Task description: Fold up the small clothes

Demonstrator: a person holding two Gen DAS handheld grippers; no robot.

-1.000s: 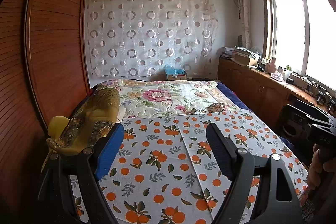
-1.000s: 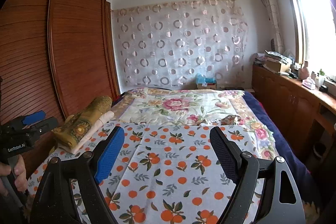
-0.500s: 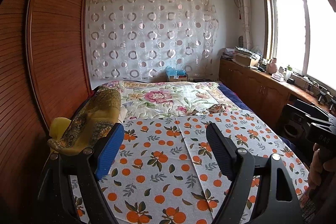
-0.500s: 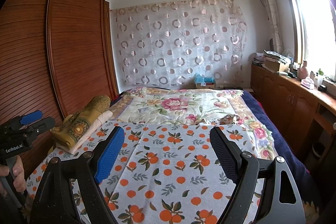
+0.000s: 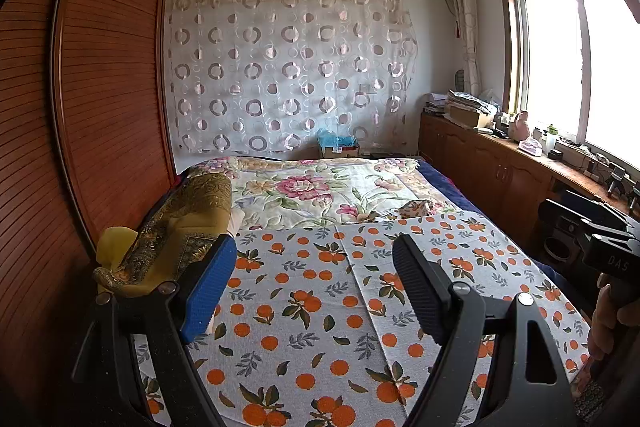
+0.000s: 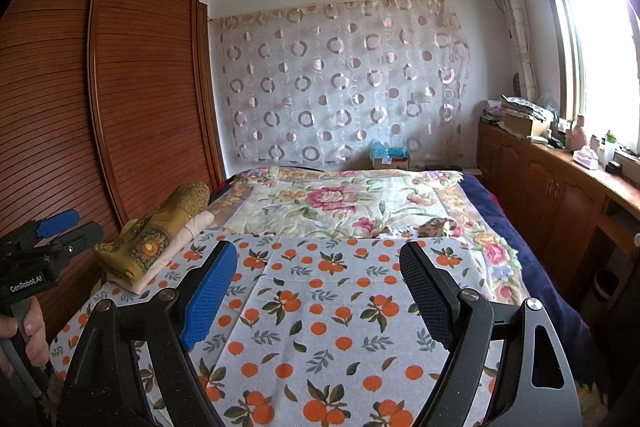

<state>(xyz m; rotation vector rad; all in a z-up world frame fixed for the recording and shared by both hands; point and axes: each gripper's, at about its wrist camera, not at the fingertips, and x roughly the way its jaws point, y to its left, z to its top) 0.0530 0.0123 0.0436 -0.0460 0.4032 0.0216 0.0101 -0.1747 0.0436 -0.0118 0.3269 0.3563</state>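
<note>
Nothing on the bed shifts from a second ago; both views only tip slightly. The folded yellow-brown garment [image 6: 160,239] lies on a pale one [image 6: 188,235] at the bed's left edge, long axis running toward the headboard, ahead-left of both grippers. The left gripper [image 5: 312,283] is nearer. The right gripper [image 6: 318,285] hovers, fingers wide and empty like the left's. A small patterned piece [image 6: 438,227] lies mid-bed toward the right edge. Three pieces, two grippers, one orange-print cloth [image 6: 320,307].

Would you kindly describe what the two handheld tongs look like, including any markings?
Both tongs are black: the left tongs and right tongs each have one blue textured pad and one black pad, on angular arms with silver pivot bolts. White "GenRobot.AI" lettering marks the left body.
</note>
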